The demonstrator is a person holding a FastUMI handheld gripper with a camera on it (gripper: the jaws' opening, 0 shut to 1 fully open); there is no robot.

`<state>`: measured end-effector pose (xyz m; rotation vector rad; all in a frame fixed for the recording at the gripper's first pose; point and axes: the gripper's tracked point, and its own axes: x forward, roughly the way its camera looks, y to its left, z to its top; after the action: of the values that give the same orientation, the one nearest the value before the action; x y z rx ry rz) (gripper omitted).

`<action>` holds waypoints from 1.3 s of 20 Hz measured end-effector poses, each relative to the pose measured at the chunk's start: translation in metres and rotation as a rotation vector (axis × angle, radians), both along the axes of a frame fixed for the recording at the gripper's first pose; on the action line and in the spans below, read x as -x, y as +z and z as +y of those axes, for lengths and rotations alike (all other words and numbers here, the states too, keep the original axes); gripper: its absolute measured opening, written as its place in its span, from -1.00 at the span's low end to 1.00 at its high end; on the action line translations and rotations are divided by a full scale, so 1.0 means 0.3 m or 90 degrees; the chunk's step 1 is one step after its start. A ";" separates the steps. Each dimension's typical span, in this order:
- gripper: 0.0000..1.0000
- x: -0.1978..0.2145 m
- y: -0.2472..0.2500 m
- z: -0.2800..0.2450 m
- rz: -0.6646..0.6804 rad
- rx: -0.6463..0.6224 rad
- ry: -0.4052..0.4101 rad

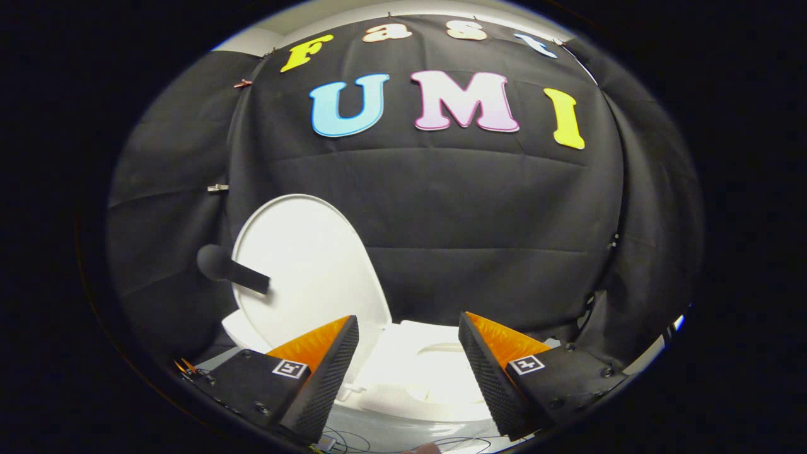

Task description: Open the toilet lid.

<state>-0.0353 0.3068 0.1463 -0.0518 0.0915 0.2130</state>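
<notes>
Gripper (408, 328) spread wide, holding nothing. Beyond the fingers, white oval plastic toilet lid (309, 271) raised, near upright, long axis running up and down, inner face turned toward the white seat (435, 388). Lid's lower edge hidden behind one finger. Dark round-ended handle (230, 268) stuck on the lid's outer rim, blurred.

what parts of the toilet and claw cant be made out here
- Gripper view: the lower edge of the raised white oval toilet lid and its hinge, behind a finger of the open claw.
- Front of the white toilet seat and the bowl's inside, washed out by glare and covered by the other finger.
- What the dark knobbed handle on the lid attaches to: too dark.
</notes>
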 end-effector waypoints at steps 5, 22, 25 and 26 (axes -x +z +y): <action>0.99 -0.096 -0.073 -0.215 -0.052 0.002 -0.030; 0.97 -0.198 -0.117 -0.477 -0.178 -0.031 -0.042; 0.98 -0.200 -0.127 -0.482 -0.177 -0.021 -0.044; 0.97 -0.207 -0.130 -0.479 -0.179 -0.011 -0.045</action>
<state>0.0267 0.1632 0.1074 -0.0610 -0.1876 0.1345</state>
